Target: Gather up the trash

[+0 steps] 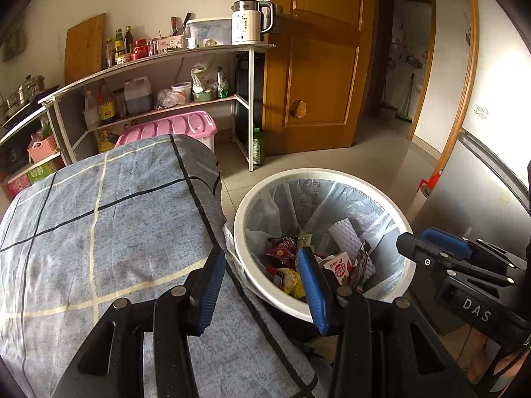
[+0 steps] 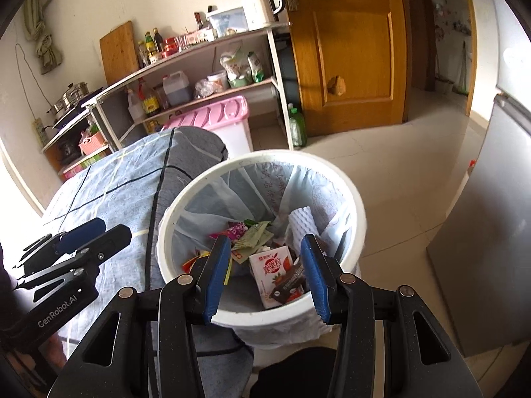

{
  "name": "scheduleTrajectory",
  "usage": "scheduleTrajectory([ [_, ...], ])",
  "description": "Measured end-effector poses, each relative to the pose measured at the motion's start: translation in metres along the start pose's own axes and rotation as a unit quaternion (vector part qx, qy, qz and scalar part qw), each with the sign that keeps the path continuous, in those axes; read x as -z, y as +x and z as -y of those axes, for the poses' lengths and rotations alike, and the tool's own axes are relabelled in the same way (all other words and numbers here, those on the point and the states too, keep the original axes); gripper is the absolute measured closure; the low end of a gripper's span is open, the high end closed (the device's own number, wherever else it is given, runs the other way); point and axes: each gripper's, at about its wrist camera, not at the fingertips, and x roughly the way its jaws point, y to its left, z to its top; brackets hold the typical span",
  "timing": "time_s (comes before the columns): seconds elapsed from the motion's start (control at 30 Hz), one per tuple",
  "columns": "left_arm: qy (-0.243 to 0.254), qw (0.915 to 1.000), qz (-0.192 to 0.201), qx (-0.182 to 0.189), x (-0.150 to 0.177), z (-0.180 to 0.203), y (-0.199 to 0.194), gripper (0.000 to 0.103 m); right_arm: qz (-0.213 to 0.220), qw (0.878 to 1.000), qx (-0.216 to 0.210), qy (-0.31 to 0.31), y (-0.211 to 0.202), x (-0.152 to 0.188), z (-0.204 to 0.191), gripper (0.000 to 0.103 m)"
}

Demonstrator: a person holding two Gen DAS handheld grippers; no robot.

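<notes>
- Round white plastic trash bin [image 2: 351, 205] with clear liner stands upright, mouth up, just beside the grey checked cloth-covered table [image 1: 109, 219].
- Pink-and-white juice carton [image 2: 272, 273] lies tilted inside the bin among wrappers, long axis running toward the near rim.
- Right gripper [image 2: 267, 277] angled down over the bin's near rim, jaws released, nothing gripped.
- Left gripper [image 1: 262, 290] angled down across the bin's table-side rim, jaws apart, empty.
</notes>
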Motion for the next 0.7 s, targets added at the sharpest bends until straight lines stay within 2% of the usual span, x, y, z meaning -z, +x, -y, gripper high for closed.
scheduleTrajectory([
  [0.13,-0.001,0.9998,0.016,-0.008,0.014,-0.002,-0.023,0.058,0.033,0.999,0.026,-0.022,-0.024,0.013,-0.016,0.058],
  [0.27,-0.005,0.9989,0.037,-0.028,0.025,-0.004,-0.045,0.057,0.055,0.997,0.032,-0.039,-0.043,0.025,-0.029,0.058],
  [0.5,-0.014,0.9975,0.05,-0.047,0.038,-0.01,-0.07,0.057,0.065,0.997,0.014,-0.045,-0.059,0.037,-0.043,0.058],
  [0.7,-0.02,0.9975,0.051,-0.045,0.046,-0.012,-0.077,0.053,0.071,0.997,0.01,-0.041,-0.065,0.043,-0.046,0.058],
])
